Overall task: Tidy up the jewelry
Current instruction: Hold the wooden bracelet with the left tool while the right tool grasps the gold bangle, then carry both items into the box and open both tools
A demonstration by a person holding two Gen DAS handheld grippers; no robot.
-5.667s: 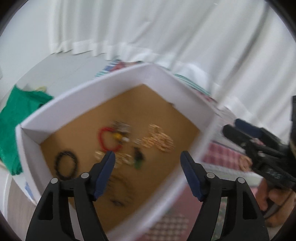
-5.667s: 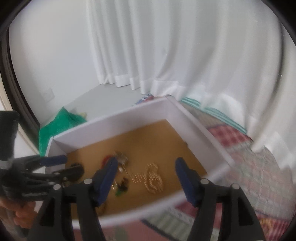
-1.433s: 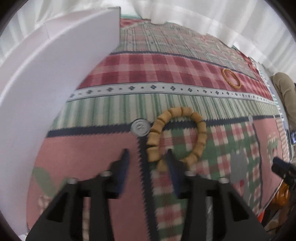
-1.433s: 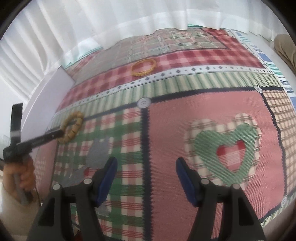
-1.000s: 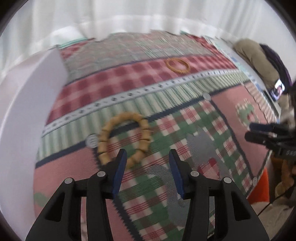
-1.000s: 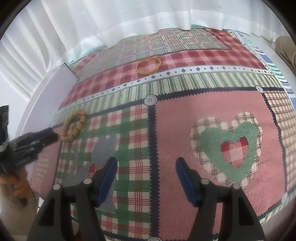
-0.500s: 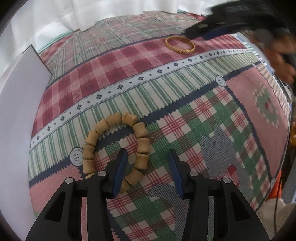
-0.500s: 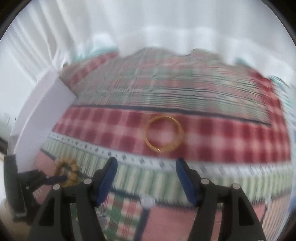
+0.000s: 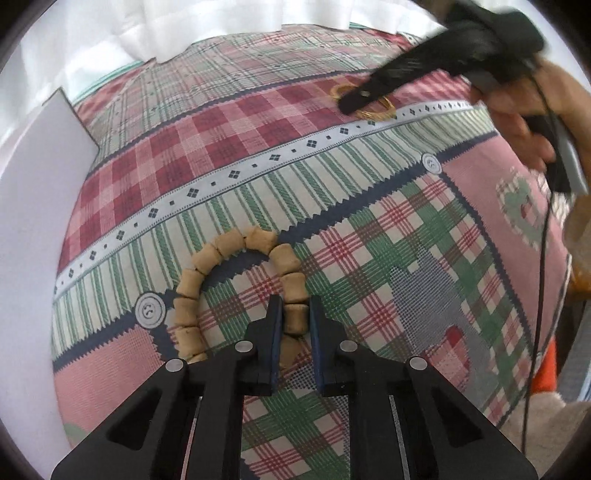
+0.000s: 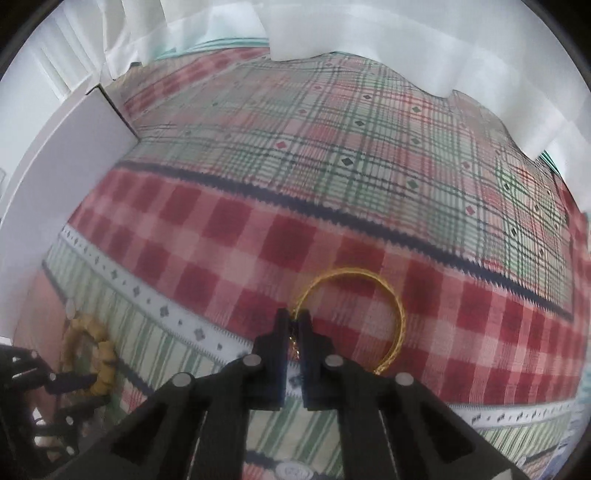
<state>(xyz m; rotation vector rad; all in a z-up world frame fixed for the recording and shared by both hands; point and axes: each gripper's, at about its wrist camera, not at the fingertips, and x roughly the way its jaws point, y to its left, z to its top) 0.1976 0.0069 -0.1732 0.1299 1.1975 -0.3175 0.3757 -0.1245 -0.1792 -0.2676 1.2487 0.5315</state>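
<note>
A tan beaded bracelet point(image 9: 229, 243) lies on the patchwork cloth. My left gripper point(image 9: 294, 317) is shut on its right side. The bracelet also shows in the right wrist view point(image 10: 99, 347), with the left gripper's fingers point(image 10: 70, 380) at it. A thin gold bangle point(image 10: 373, 280) lies on the red checked band. My right gripper point(image 10: 294, 328) is shut on the bangle's near left edge. In the left wrist view the right gripper point(image 9: 354, 101) sits over the gold bangle point(image 9: 380, 109).
The white box wall point(image 9: 33, 206) stands at the left, also in the right wrist view point(image 10: 62, 158). White curtains point(image 10: 369, 33) hang at the back. A white button point(image 9: 149, 311) is sewn beside the beaded bracelet.
Both grippers have closed from open: the left onto the beaded bracelet, the right onto the gold bangle after moving down to it.
</note>
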